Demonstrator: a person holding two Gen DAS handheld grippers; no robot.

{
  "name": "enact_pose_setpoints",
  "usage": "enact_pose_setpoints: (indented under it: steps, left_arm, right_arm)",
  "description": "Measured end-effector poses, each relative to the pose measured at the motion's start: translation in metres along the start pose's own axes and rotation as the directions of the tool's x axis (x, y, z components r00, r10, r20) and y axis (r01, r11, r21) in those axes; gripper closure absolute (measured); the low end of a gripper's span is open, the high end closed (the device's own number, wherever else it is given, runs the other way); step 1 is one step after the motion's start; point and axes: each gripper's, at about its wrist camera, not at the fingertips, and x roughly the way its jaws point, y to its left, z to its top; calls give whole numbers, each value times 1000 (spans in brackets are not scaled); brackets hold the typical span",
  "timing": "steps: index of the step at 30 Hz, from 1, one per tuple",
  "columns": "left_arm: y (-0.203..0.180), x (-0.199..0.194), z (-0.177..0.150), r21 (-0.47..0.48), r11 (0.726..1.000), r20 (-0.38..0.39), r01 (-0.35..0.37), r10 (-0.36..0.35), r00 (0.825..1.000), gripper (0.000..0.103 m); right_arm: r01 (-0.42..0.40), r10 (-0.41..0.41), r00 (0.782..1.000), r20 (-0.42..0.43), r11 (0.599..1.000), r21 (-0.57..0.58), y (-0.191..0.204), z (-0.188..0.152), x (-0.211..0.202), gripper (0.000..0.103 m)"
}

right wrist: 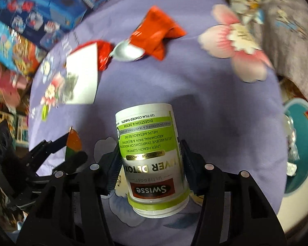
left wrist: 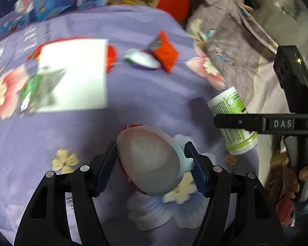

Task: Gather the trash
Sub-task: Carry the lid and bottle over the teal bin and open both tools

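Home: floral bedsheet (left wrist: 133,94), toy boxes (right wrist: 41,10)

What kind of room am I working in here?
Probably a bedroom or child's room at home, though I can't be sure. The work surface is a purple floral bedsheet, a floral quilt is bunched at its far right, and boxed toys are stacked beyond the edge.
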Motion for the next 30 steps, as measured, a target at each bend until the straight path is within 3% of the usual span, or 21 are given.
enact_pose_setpoints:
  steps: [7,14,23,30]
  left_arm:
    - [-74,10,19,149,988,-12,35,-34,999,35]
    - [-169,27,31,316,946,-30,79,-73,997,35]
    - [-268,66,38,437,892,-92,117,-85,992,35]
    - [-317,111,35,485,864,-165,134,-59,984,35]
  right_arm:
    - [-14,-10,986,165,990,143,-67,-17,-73,51]
    - [-7,-94,952,293,946,325,-170,-58,-148,51]
    - [-57,-83,953,292,896,441,-248,-92,-145,51]
    - [-90,-56,956,287,879,469,-282,-97,-131,51]
